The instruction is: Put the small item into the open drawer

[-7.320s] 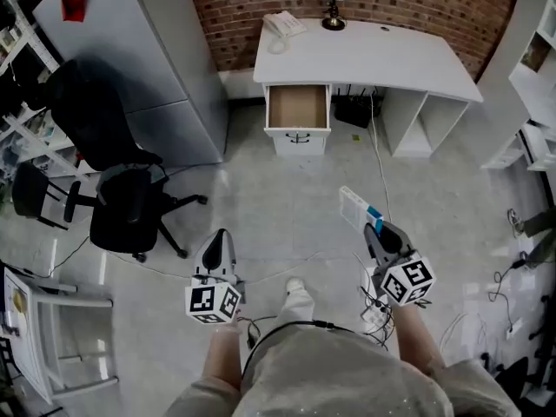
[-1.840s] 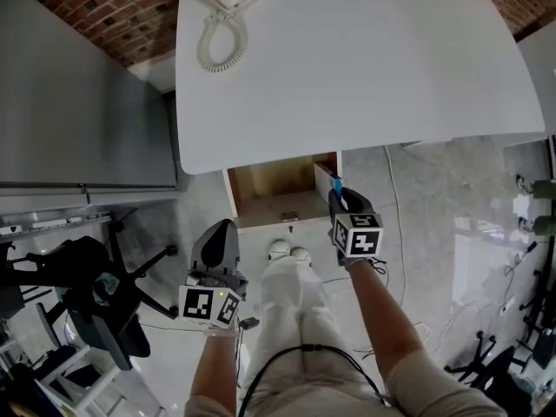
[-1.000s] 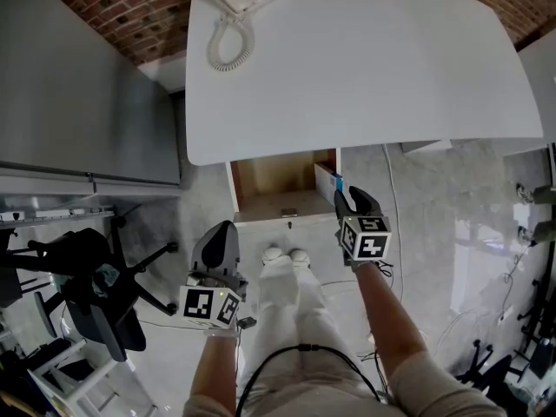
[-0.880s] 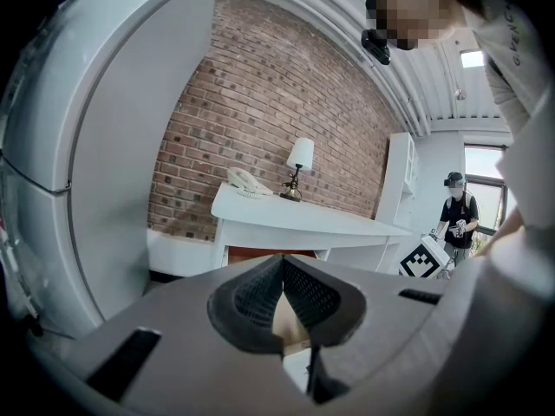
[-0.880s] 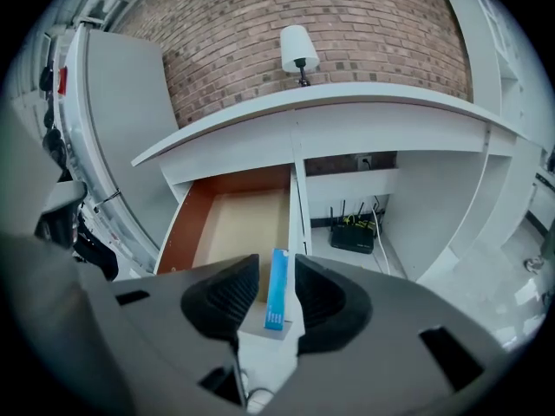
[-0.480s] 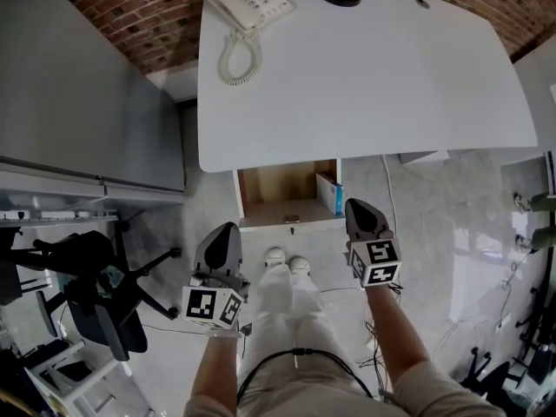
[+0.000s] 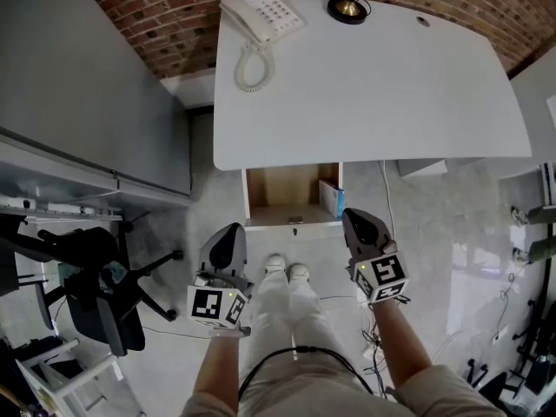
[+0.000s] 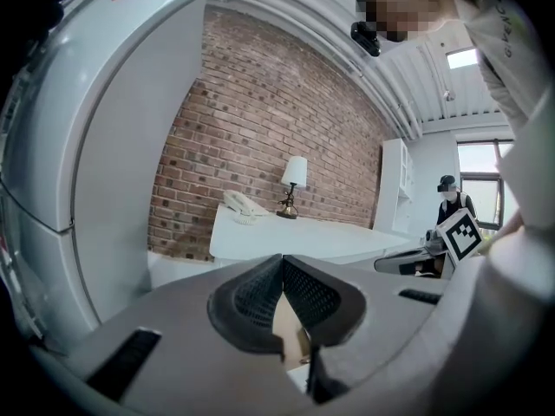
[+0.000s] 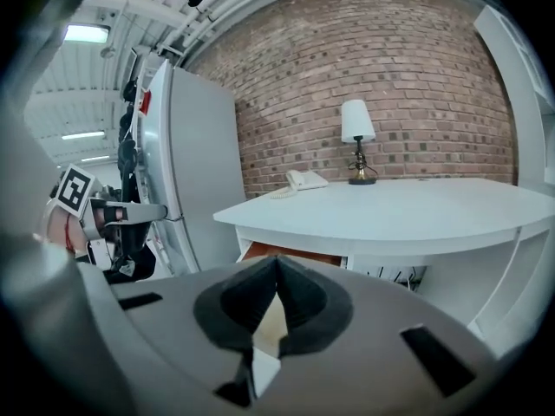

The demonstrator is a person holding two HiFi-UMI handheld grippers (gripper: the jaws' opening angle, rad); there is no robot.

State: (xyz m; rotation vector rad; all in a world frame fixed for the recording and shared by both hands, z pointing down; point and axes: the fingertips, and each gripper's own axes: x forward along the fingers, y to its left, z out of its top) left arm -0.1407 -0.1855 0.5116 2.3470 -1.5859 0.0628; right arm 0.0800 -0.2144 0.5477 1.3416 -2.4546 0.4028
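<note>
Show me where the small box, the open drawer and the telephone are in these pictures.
small box (image 7: 329, 200): head view, on its upper edge.
open drawer (image 7: 282, 194): head view, on its bare wooden bottom.
telephone (image 7: 269, 14): head view, on its keypad.

The white counter (image 7: 373, 94) carries two things, and an open drawer (image 7: 282, 189) sticks out from under its front edge. Well behind the drawer and slightly to its left, a white telephone (image 7: 261, 17) lies on the counter top, its coiled cord (image 7: 252, 69) trailing toward the drawer. Behind the drawer and slightly right sits a lamp's dark round base (image 7: 347, 8). Inside the drawer, a small blue-and-white box (image 7: 331, 198) stands on edge against the right wall. On the grey floor (image 7: 434, 233), a black office chair (image 7: 95, 294) stands well left of the drawer.
</note>
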